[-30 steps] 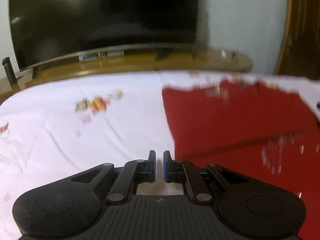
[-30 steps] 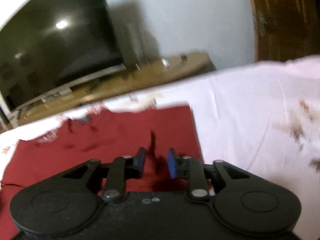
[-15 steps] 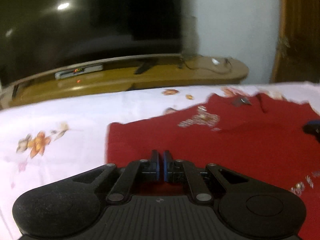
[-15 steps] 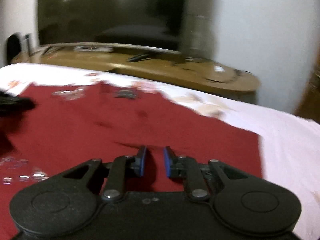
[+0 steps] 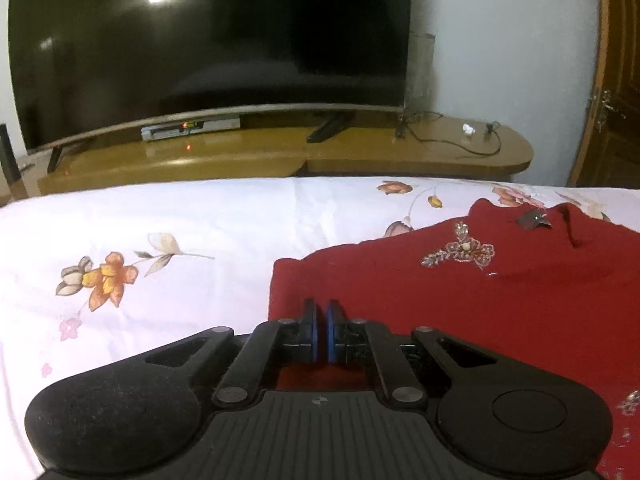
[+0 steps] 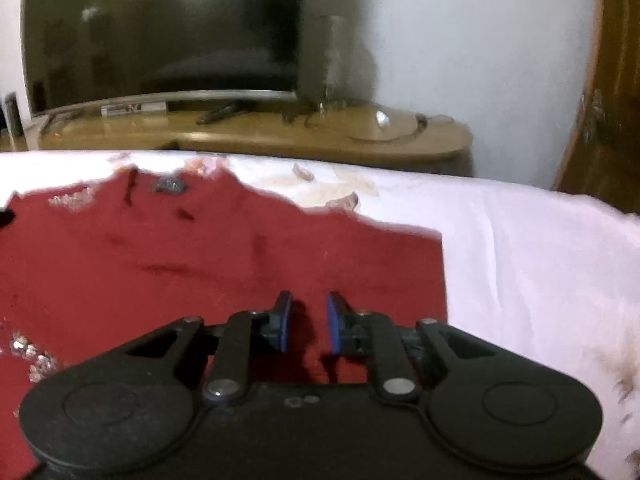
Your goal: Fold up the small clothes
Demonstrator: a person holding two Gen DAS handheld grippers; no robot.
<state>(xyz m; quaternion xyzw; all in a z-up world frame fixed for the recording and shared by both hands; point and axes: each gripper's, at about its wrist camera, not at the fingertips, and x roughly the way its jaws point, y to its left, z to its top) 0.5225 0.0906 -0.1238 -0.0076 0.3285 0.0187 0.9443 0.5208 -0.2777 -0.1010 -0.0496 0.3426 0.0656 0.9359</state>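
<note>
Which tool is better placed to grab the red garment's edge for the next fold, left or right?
Probably the left tool: it sits right by the red garment's left edge, though nearly shut. The right tool is open but over the cloth's interior, away from its edge.

Flat-screen television (image 5: 208, 52), large, dark screen with a ceiling light reflected in it, standing on a long wooden cabinet (image 5: 280, 156); silver set-top box (image 5: 190, 129) under the screen with small lit indicators; black cable (image 5: 456, 142) and a small white object (image 5: 468, 129) on the cabinet's right end; dark upright cylinder (image 5: 8, 152) at the far left; white bedsheet (image 5: 160, 232) printed with orange and pink flowers (image 5: 108, 274); white wall (image 5: 508, 52) behind; brown wooden door (image 5: 616, 80) with metal latch at the right edge
</note>
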